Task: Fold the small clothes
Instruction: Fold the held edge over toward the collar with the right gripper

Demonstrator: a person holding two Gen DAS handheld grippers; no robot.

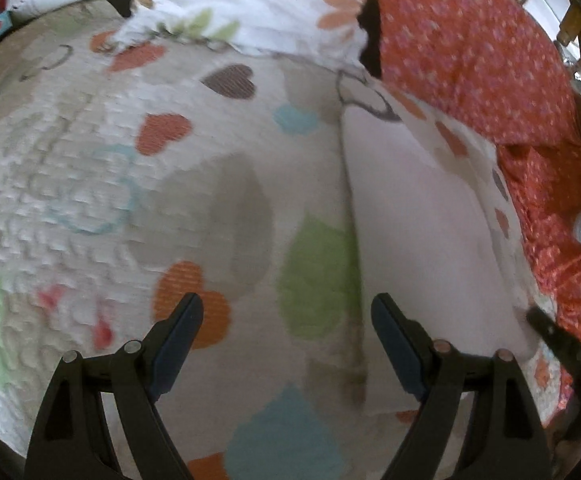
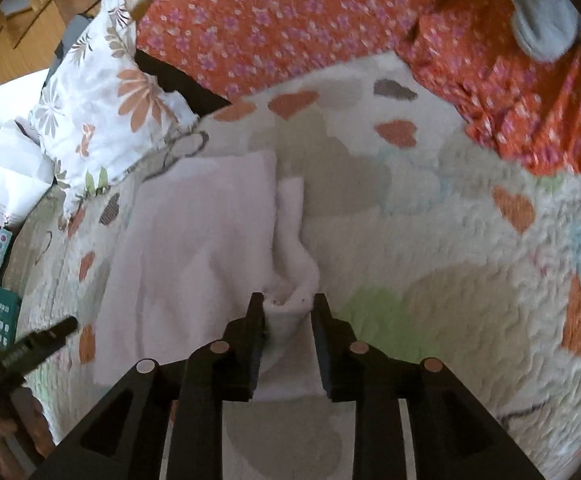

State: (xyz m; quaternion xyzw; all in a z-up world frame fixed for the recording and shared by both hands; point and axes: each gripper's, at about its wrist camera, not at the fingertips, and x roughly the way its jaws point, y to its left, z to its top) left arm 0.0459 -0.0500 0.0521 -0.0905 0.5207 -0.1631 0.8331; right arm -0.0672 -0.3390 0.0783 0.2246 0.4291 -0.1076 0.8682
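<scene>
- My right gripper (image 2: 286,304) pinches a bunched corner of the pale pink cloth (image 2: 194,232). The fabric rolls up between the two fingers, which sit close together on either side of it. I judge this grip serves to carry that edge across the garment for a fold.
- My left gripper (image 1: 286,316) is spread wide and holds nothing. It hangs over the heart-print quilt (image 1: 90,184), with the cloth's long edge running just beside its right finger. I judge it is placed there ready to pin or take that edge.
- In the right wrist view, the dark tip of the left gripper shows at the lower left, apart from the cloth's left border.
- The pale pink cloth lies flat on the quilt, already doubled along one side: a narrower strip overlaps the main panel near the middle. The fold appears partly done.
- The quilt is the work surface. Its soft, puckered texture may drag on the cloth during a pull.
- Beyond the cloth, a floral pillow (image 2: 102,96) rests at the quilt's far left.
- An orange flowered fabric (image 2: 290,20) covers the far side, touching the quilt's edge.
- A grey sock-like item (image 2: 542,20) lies on the orange fabric, well apart from the work.
</scene>
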